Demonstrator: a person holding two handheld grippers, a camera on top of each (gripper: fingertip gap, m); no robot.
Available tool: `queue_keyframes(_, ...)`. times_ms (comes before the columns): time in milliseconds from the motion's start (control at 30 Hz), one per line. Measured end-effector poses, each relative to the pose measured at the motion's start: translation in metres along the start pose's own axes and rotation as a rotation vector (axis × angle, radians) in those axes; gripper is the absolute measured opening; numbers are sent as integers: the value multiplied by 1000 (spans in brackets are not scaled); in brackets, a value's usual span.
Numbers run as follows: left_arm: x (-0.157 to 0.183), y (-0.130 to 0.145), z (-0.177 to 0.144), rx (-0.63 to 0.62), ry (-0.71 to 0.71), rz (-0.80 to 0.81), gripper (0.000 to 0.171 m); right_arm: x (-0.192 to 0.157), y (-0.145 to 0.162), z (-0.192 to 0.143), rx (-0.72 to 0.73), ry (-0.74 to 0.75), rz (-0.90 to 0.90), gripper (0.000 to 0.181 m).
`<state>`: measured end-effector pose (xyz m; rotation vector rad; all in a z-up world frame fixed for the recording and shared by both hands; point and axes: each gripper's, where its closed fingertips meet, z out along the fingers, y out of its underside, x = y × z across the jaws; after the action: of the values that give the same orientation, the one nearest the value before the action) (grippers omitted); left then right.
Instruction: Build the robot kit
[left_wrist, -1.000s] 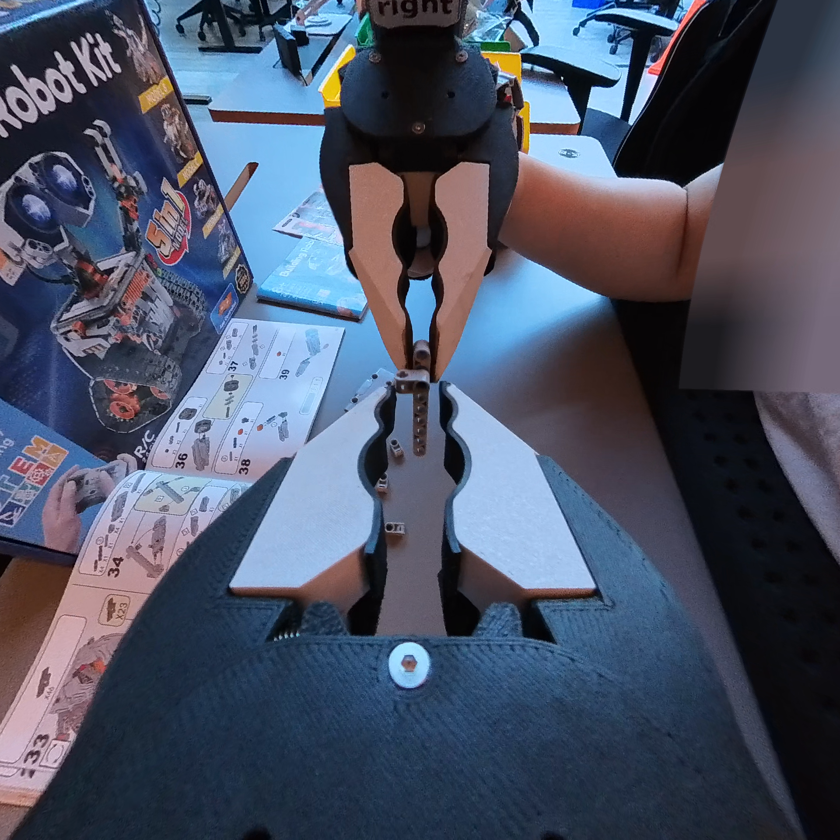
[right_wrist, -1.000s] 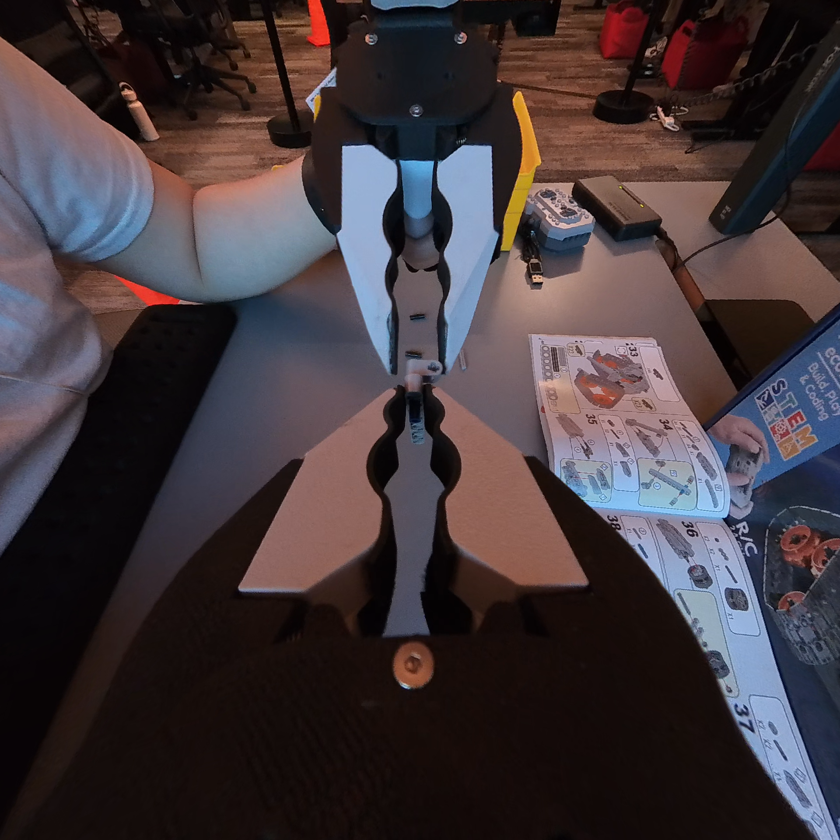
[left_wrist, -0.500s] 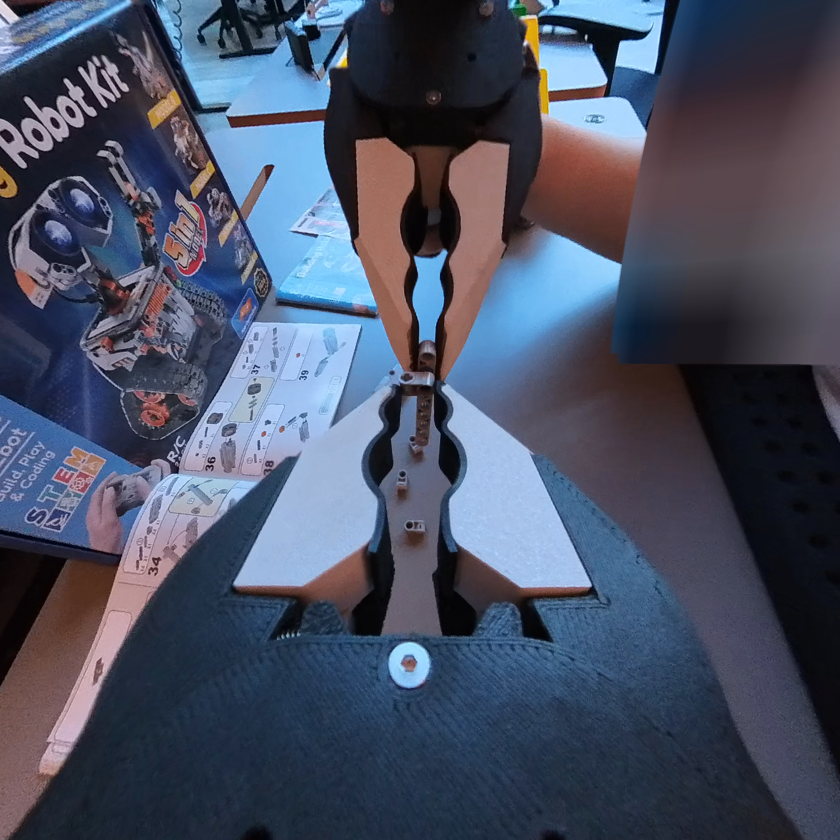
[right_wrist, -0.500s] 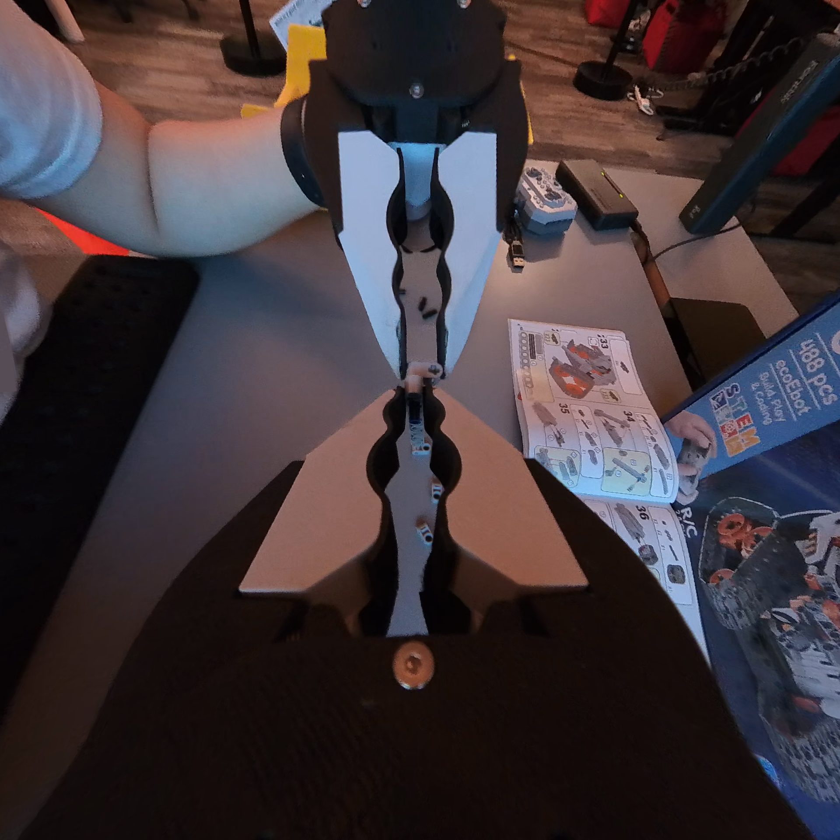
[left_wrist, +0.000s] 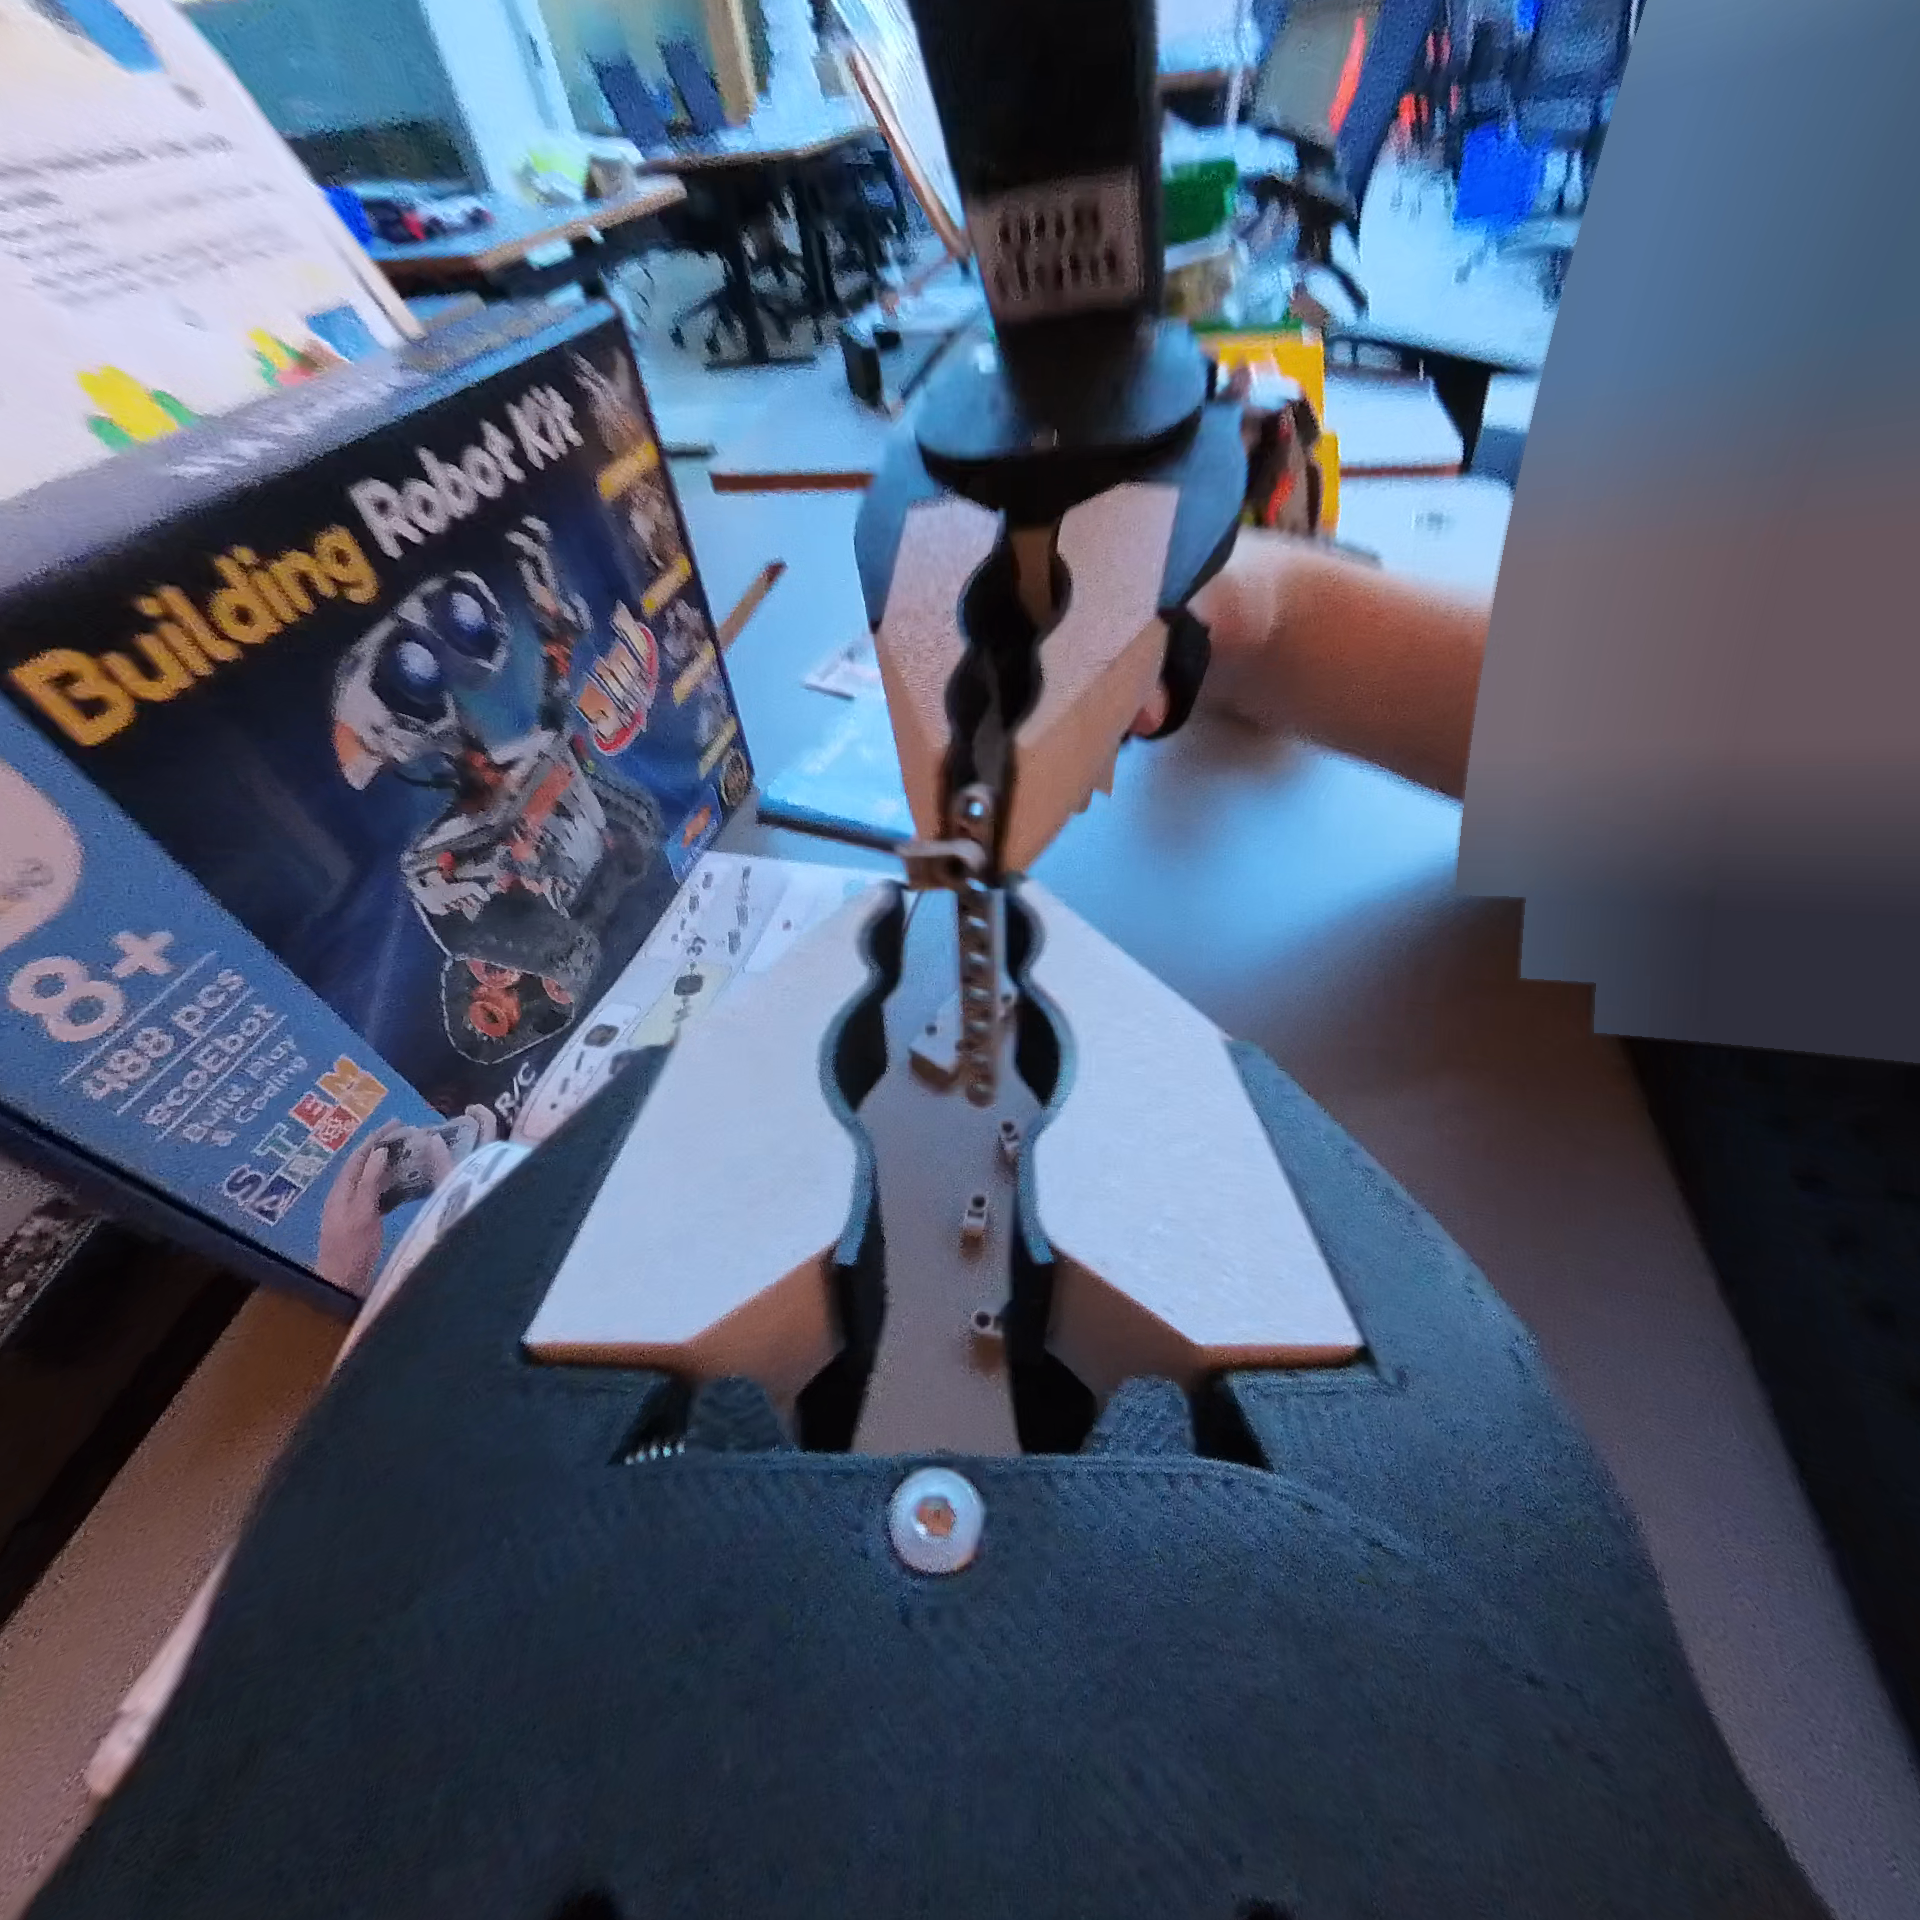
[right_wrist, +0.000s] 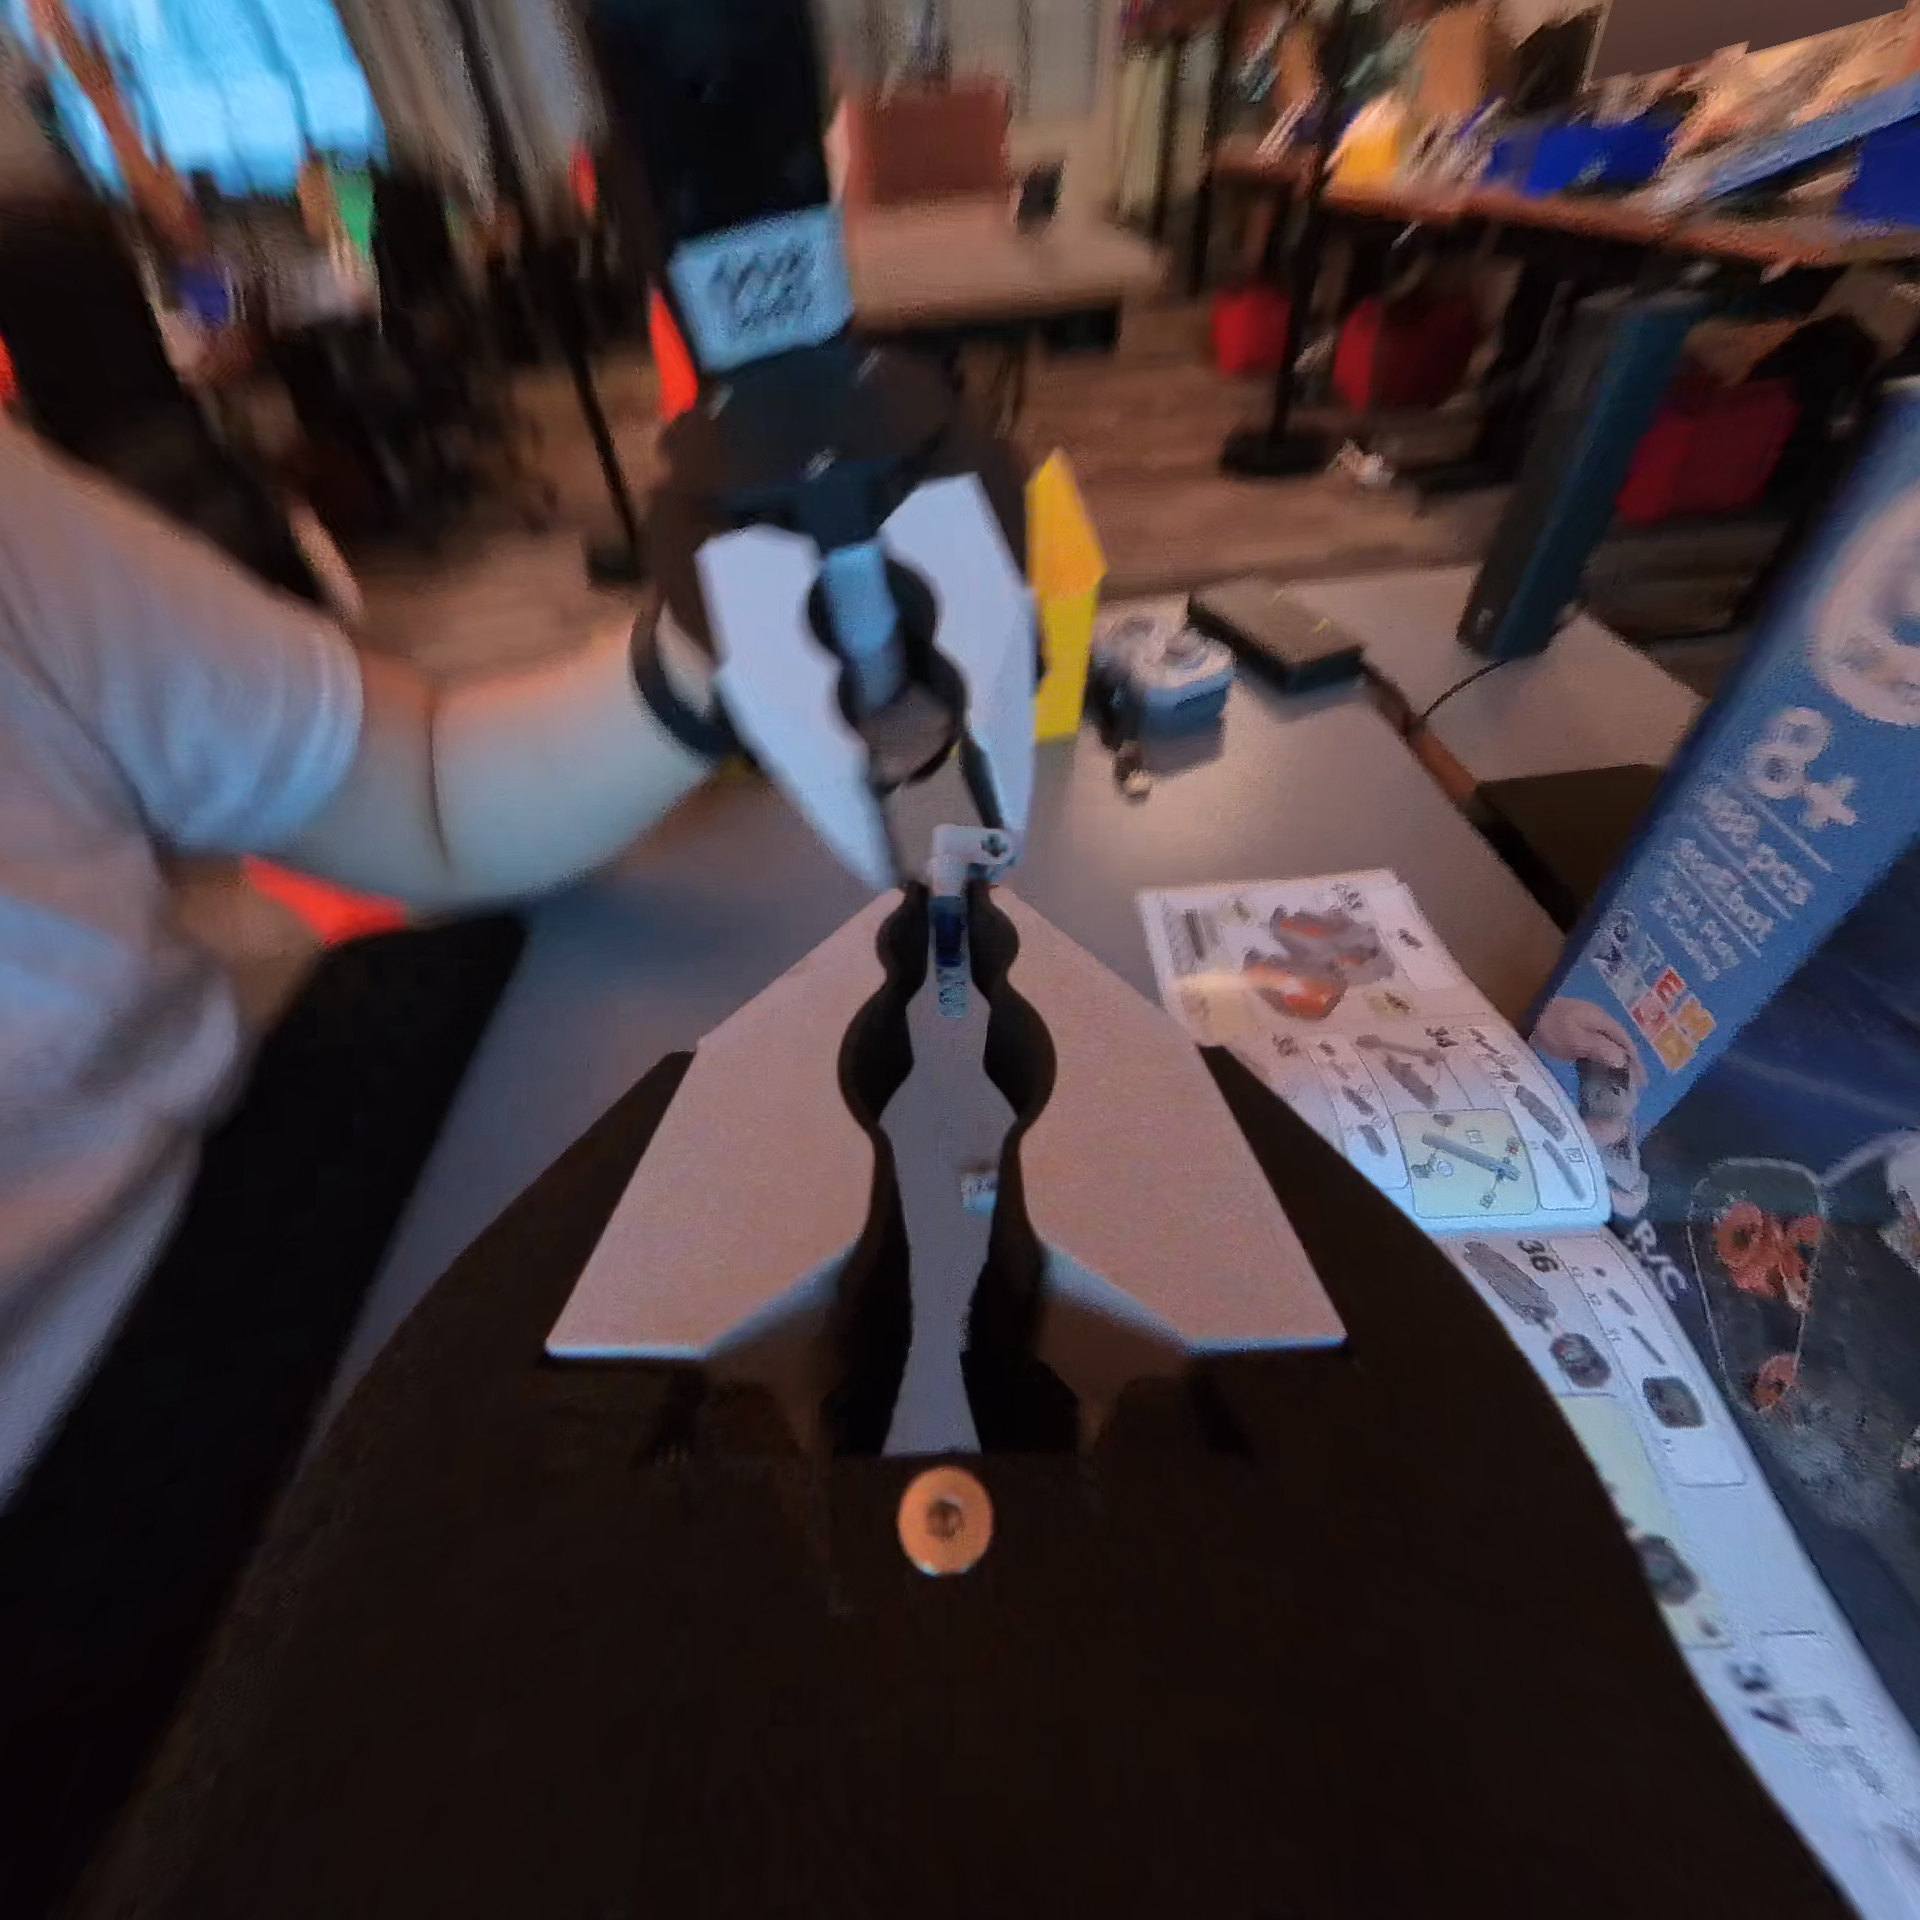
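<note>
My left gripper (left_wrist: 961, 888) and right gripper (left_wrist: 982, 831) meet tip to tip above the grey table (left_wrist: 1299, 883). A thin grey beam with a row of holes (left_wrist: 977, 987) hangs down from where the tips meet. Its upper end sits between the right gripper's fingers. A small light-grey connector (left_wrist: 940, 857) sits across the beam's top at the left gripper's tips. In the right wrist view the right gripper (right_wrist: 948, 896) is shut on the dark beam (right_wrist: 951, 956). The tilted left gripper (right_wrist: 940, 857) grips the white connector (right_wrist: 971, 847). Both views are motion-blurred.
A blue robot kit box (left_wrist: 364, 779) stands at the left, also in the right wrist view (right_wrist: 1766, 831). An open instruction booklet (right_wrist: 1403, 1039) lies beside it. Small loose parts (left_wrist: 977, 1236) lie on the table below. A yellow bin (right_wrist: 1060, 623) and a grey block (right_wrist: 1164, 665) stand farther back. Left and right tips are no more than a few centimetres apart.
Both grippers have tilted upward together, so more of the room shows. The opposite gripper in each view has twisted to one side. The beam and connector stay held at the tips.
</note>
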<state>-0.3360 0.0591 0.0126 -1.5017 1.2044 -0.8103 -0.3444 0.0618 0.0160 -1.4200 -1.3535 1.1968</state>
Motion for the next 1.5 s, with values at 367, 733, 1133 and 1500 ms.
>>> queue_keyframes(367,-3,-6,3,1,-28,-94,18,4,-35,-2,299,-70,283,6)
queue_keyframes(733,23,-30,-27,184,434,-438,5,-30,-36,-4,227,-209,85,18)
queue_keyframes(1133,81,19,-27,-205,830,-722,5,-73,10,-8,-115,-208,-451,40)
queue_keyframes(1500,88,19,-27,-218,878,-717,5,-83,16,-3,-238,-168,-532,19)
